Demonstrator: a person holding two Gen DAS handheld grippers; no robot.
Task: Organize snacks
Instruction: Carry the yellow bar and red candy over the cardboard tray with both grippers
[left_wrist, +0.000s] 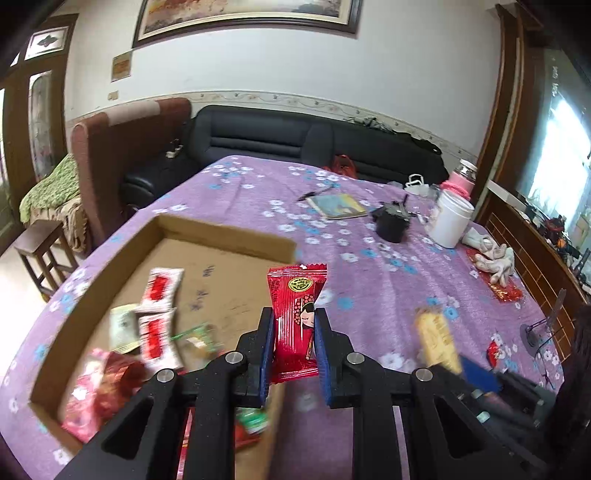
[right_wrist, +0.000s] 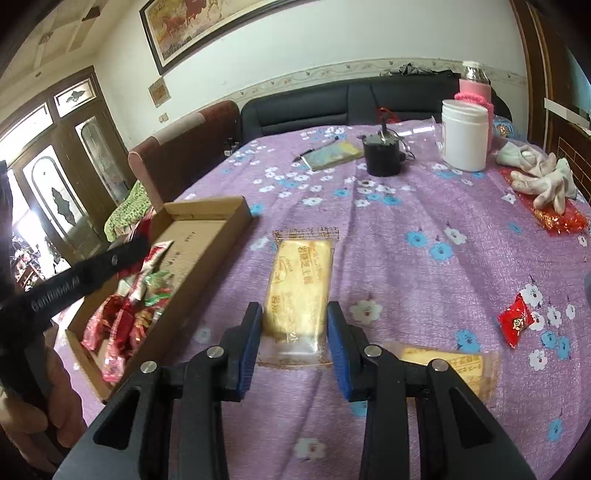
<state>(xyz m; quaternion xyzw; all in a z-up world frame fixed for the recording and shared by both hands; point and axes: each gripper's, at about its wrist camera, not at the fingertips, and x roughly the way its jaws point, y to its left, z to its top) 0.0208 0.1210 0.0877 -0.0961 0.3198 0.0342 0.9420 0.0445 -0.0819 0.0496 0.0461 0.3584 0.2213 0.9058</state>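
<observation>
My left gripper is shut on a red snack packet with a cartoon girl, held upright above the right edge of the shallow cardboard box. The box holds several wrapped snacks; it also shows in the right wrist view. My right gripper has its jaws around a yellow biscuit packet, apparently shut on it. A second yellow biscuit packet and a small red candy lie on the purple cloth to the right. The right gripper and its packet appear blurred in the left wrist view.
At the far side of the table stand a white jar, a pink-sleeved bottle, a black pot and a booklet with a pen. White gloves lie on a red wrapper at the right. A black sofa is behind.
</observation>
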